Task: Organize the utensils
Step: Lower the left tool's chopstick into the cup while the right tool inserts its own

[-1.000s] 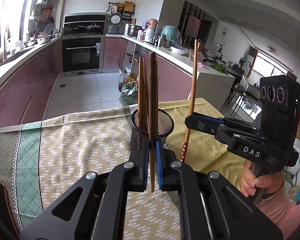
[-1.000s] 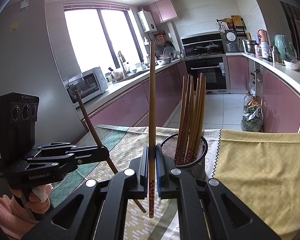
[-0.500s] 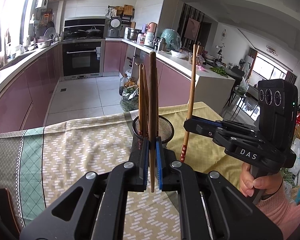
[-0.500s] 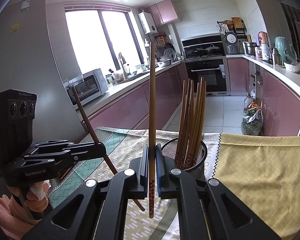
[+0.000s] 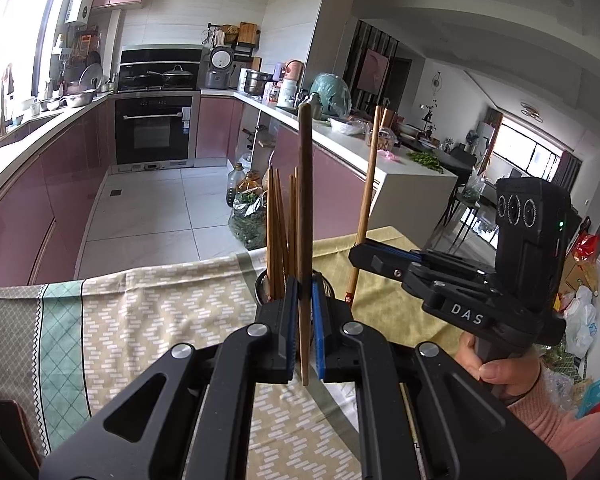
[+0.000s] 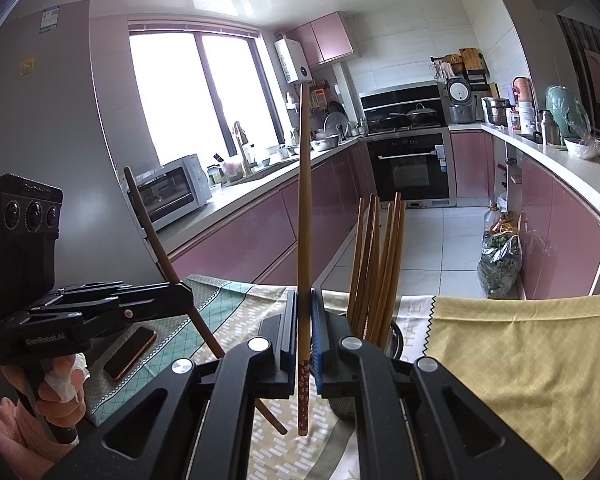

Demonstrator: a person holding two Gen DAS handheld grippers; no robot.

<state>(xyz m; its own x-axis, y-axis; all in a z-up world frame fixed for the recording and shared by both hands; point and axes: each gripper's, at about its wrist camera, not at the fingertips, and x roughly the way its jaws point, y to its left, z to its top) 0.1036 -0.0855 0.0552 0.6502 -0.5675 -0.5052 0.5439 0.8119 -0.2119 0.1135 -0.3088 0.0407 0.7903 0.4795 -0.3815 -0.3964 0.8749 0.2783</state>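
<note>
My left gripper (image 5: 305, 320) is shut on a dark brown chopstick (image 5: 304, 208) held upright, just in front of the black mesh holder (image 5: 262, 286). Several brown chopsticks (image 5: 278, 236) stand in the holder. My right gripper (image 6: 304, 340) is shut on a lighter chopstick (image 6: 305, 216) with a red patterned tip, held upright left of the holder (image 6: 396, 338). The right gripper also shows in the left wrist view (image 5: 364, 254), right of the holder. The left gripper shows in the right wrist view (image 6: 180, 300) with its chopstick (image 6: 156, 240) tilted.
The table is covered by a patterned cloth (image 5: 160, 312) and a yellow cloth (image 6: 520, 360). A phone (image 6: 130, 352) lies on the cloth at the left. Beyond the table's far edge are the kitchen floor and pink cabinets (image 6: 240, 240).
Both grippers have risen and moved closer to the holder, so it sits lower in both views and is partly hidden by the fingers. Both chopsticks stay gripped.
</note>
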